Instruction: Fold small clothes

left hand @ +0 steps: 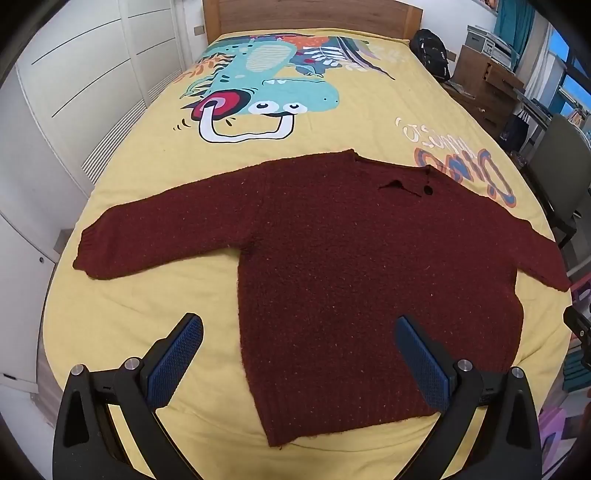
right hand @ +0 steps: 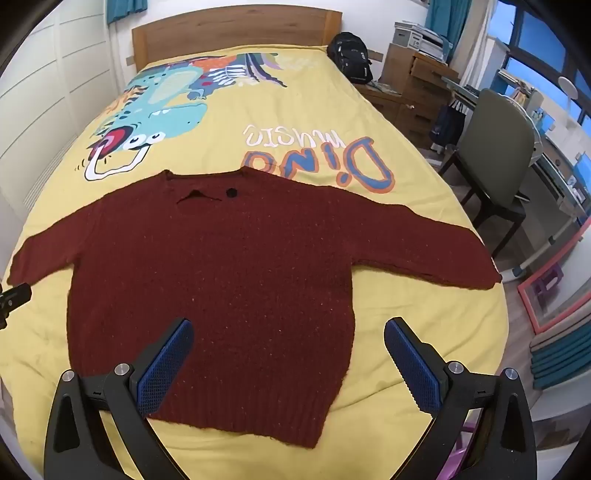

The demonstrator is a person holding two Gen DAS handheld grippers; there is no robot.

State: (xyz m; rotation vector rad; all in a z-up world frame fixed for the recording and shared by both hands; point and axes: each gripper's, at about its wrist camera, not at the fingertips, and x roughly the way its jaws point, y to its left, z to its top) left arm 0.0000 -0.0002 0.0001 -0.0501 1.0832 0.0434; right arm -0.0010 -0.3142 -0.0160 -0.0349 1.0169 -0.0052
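Maroon knit, one sweater [left hand: 332, 266] lies flat and face up on the bed [left hand: 147, 295], spread over a yellow cover printed with a teal dinosaur [left hand: 266, 81] and the words "Dino music". Its two sleeves reach out to the left and right, its neck points to the far end by the wooden headboard [left hand: 310, 16], and its hem lies nearest. One dark button [right hand: 231, 192] sits beside a small slit at the neck.

Two grippers are in play, each with two blue-padded fingers. The left gripper [left hand: 299, 332] hangs above the near left part of the sweater with its jaws spread wide and nothing between them; one pad is over bare cover left of the sweater, the other over the knit. The right gripper [right hand: 288, 334] hangs above the near right part, also spread wide and holding nothing; its left pad is over the knit, its right pad over cover past the sweater's right edge.

One black backpack [right hand: 349, 59] stands at the far right corner of the bed. To the right are one grey chair [right hand: 491, 155] and wooden drawers [right hand: 417, 88]. White wardrobe doors [left hand: 74, 92] line the left.
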